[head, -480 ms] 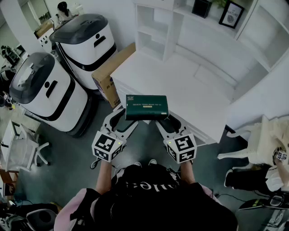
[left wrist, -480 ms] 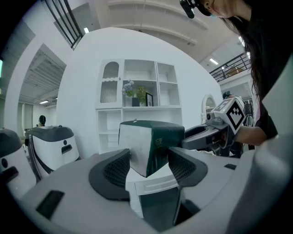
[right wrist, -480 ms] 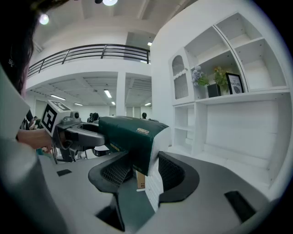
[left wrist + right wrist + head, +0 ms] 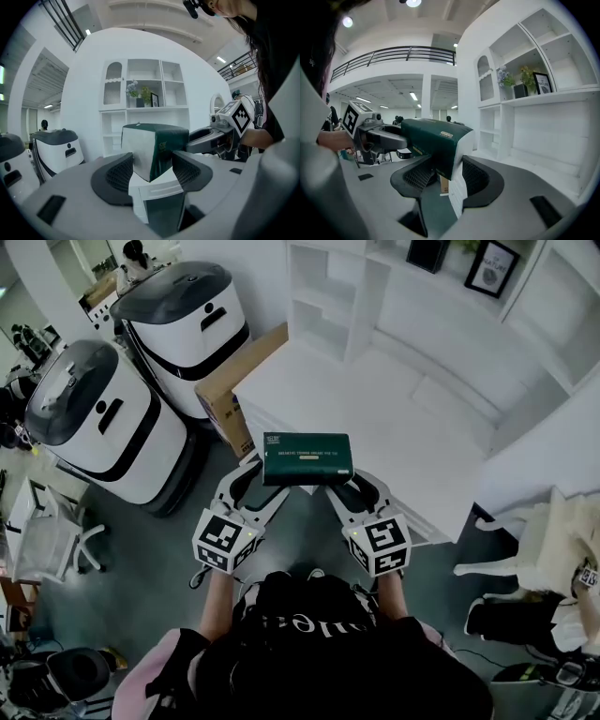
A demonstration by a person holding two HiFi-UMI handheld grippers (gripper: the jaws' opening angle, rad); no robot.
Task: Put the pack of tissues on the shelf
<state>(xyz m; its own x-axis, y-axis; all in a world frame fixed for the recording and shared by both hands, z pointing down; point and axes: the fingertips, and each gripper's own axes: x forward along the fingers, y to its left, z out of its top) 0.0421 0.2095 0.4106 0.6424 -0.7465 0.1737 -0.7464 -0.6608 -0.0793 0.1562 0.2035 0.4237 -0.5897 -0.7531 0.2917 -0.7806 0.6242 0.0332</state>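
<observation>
A dark green pack of tissues point(image 4: 307, 458) hangs level in the air over the front edge of the white counter point(image 4: 384, 418). My left gripper point(image 4: 255, 489) is shut on its left end and my right gripper point(image 4: 352, 487) on its right end. In the left gripper view a corner of the pack point(image 4: 157, 143) sits between the ribbed pads of the left gripper point(image 4: 152, 169). The right gripper view shows the pack point(image 4: 429, 138) clamped by the right gripper point(image 4: 443, 177). The white shelf unit point(image 4: 323, 298) stands at the counter's back, also visible ahead as open cubbies point(image 4: 145, 91) point(image 4: 520, 70).
Two white machines with dark lids point(image 4: 94, 423) point(image 4: 187, 320) stand on the floor at the left, with a cardboard box point(image 4: 234, 390) against the counter's side. A framed picture point(image 4: 494, 266) and small plants point(image 4: 136, 91) sit on upper shelves. A white chair point(image 4: 525, 540) is at the right.
The pack and both grippers keep the same hold. They have edged very slightly forward toward the counter, and the head view has shifted a little.
</observation>
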